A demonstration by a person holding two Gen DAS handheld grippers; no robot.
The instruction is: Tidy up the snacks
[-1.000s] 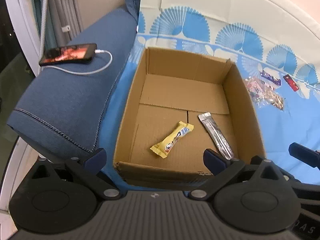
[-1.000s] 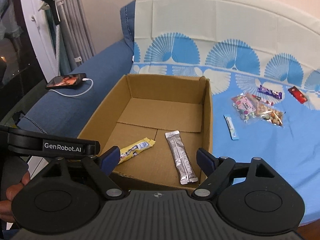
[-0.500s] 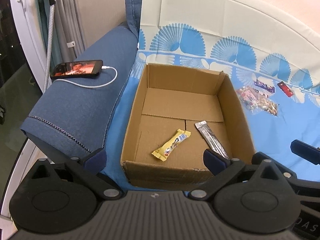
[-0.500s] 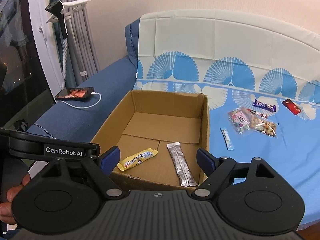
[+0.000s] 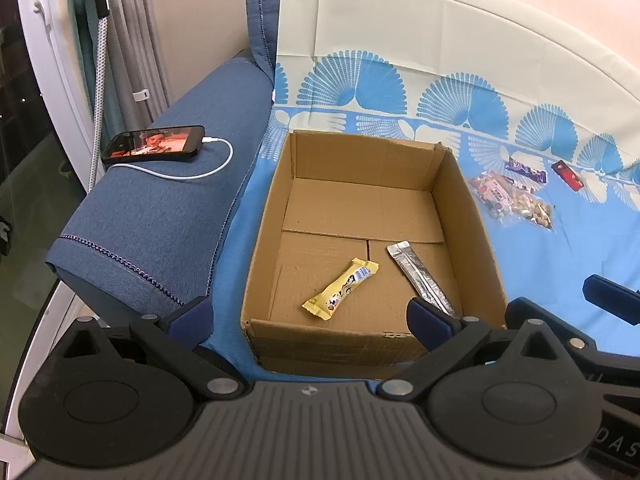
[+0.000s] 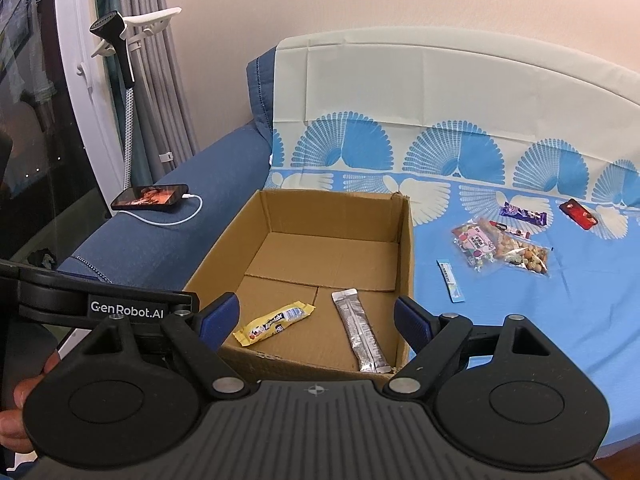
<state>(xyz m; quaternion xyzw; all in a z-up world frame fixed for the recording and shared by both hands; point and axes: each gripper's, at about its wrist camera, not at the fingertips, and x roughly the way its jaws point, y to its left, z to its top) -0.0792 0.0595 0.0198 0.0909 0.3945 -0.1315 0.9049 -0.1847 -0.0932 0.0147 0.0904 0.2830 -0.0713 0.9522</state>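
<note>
Both grippers hang with their jaws spread wide and nothing between them, touching nothing. The left gripper (image 5: 310, 314) sits on the near side of the cardboard box (image 5: 468, 216), its left fingertip over the near end of the blue sofa arm (image 5: 168, 216) and its right fingertip over the box's near right corner. The right gripper (image 6: 316, 316) also sits at the box's near edge, its two fingertips spanning almost the whole width of the box.

Inside the box, on the near half of the floor, lie a yellow snack bar (image 5: 341, 290) and, just to its right and apart from it, a silver stick packet (image 5: 422, 278); both lie beyond the fingertips and below them.

To the right of the box, on the blue patterned cloth (image 6: 580, 312), the remaining snacks lie loose: a thin blue stick (image 6: 451, 275) nearest the box, then two clear bags of nuts and sweets (image 6: 502, 249) touching each other, with a purple bar (image 6: 523, 213) and a red packet (image 6: 579, 214) behind them.

To the left of the box, a phone (image 5: 154, 146) with a white cable (image 5: 192, 174) rests on the sofa arm.
</note>
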